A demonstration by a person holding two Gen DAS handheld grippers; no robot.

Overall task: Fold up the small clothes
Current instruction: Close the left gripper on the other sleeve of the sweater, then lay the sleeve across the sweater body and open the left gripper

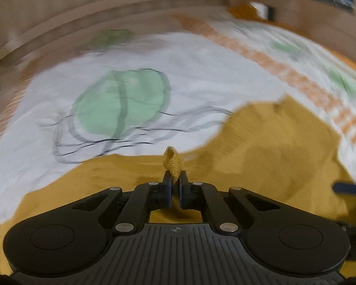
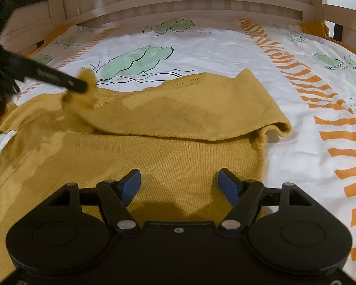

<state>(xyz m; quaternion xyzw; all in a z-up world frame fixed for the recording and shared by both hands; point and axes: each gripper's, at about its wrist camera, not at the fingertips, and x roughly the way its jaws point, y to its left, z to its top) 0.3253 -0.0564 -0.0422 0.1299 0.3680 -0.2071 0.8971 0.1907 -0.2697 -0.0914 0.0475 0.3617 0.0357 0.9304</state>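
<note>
Our yellow sweater [image 2: 168, 142] lies partly folded on the bed [image 2: 201, 45], and the left hand-held gripper [image 1: 175, 180] pinches only a thin nub of its knit. That small bite could slip and spoil the fold, while the right hand-held gripper [image 2: 179, 185] hangs spread and empty above the sweater, pinning nothing.

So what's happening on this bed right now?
A person is folding a mustard knit sweater on a bed sheet printed with green and orange. The left gripper is shut on a pinch of the sweater's edge. The right gripper hangs open over the sweater's lower part, holding nothing. One side is already folded across.
</note>
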